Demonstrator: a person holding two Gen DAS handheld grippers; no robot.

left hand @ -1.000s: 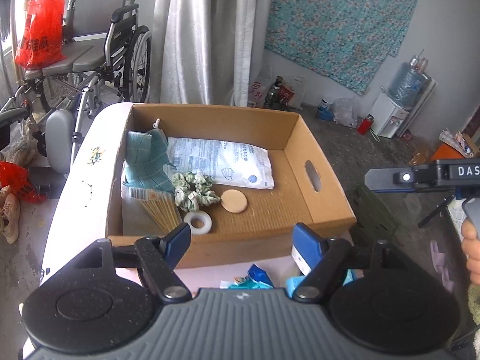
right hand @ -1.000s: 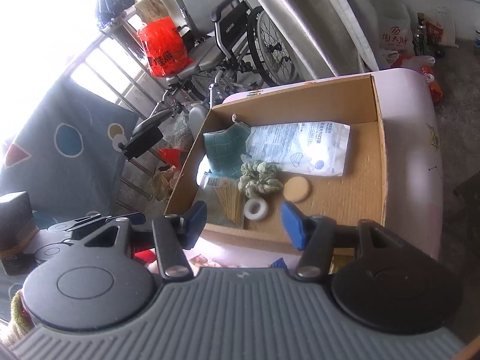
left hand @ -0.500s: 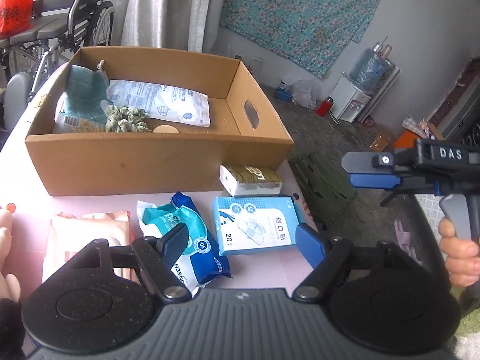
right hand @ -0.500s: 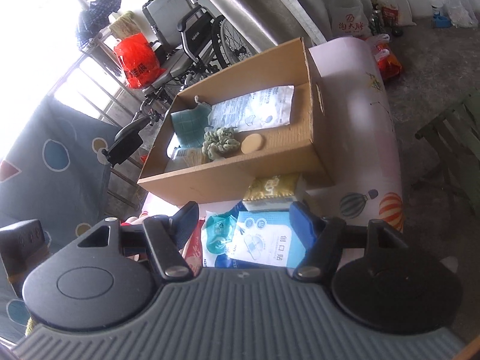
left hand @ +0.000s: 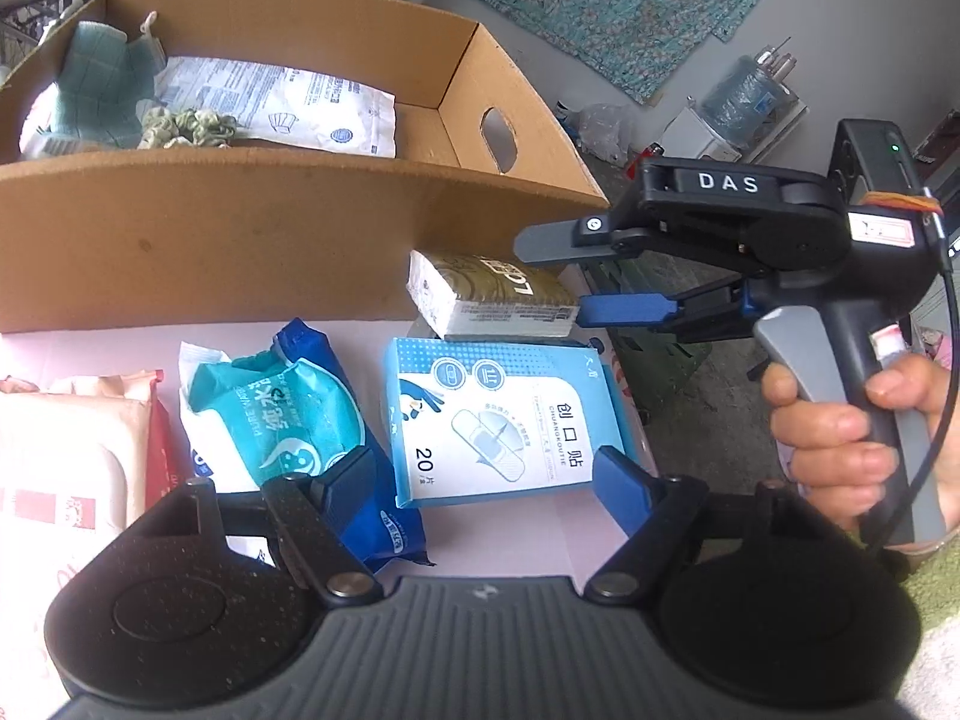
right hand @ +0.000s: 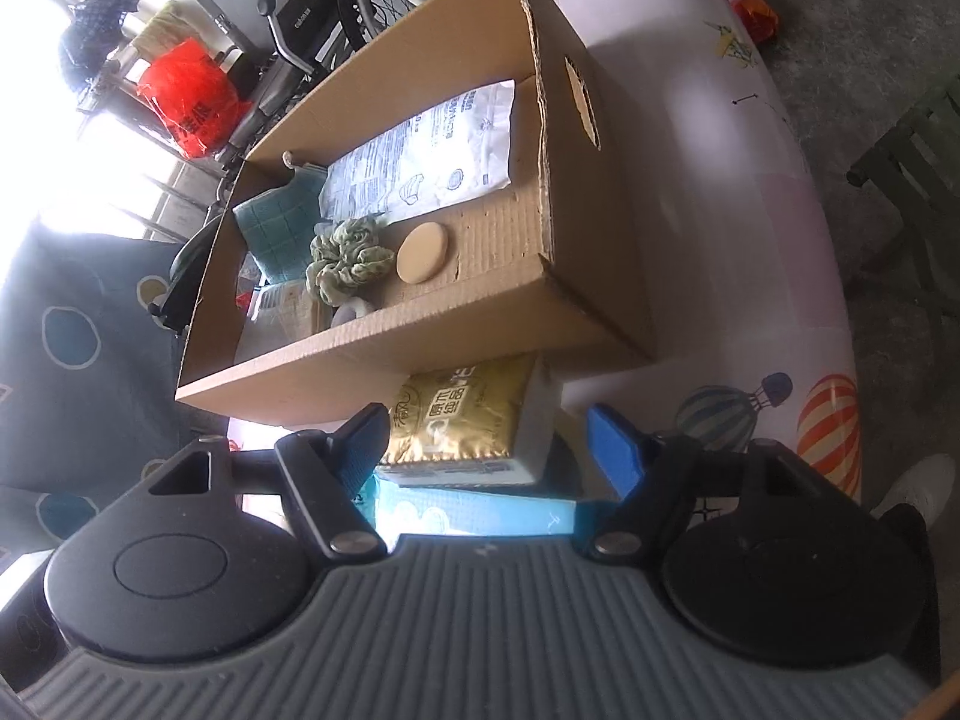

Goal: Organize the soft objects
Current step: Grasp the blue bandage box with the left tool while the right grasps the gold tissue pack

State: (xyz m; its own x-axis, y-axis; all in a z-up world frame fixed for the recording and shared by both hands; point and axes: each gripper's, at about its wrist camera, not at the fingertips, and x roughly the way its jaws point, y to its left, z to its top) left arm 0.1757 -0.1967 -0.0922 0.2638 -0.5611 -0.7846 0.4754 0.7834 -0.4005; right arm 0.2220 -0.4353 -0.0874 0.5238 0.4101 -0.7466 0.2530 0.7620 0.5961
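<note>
Left wrist view shows the left gripper (left hand: 486, 480) spread wide and empty over the blue plaster box (left hand: 498, 420) at lower centre, while the right gripper (left hand: 576, 276), jaws just opening, flanks the gold tissue pack (left hand: 486, 294) before the cardboard box (left hand: 240, 228).

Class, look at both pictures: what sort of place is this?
Probably a lived-in room at home: a wheelchair, a water dispenser and a floral cloth on the wall.
</note>
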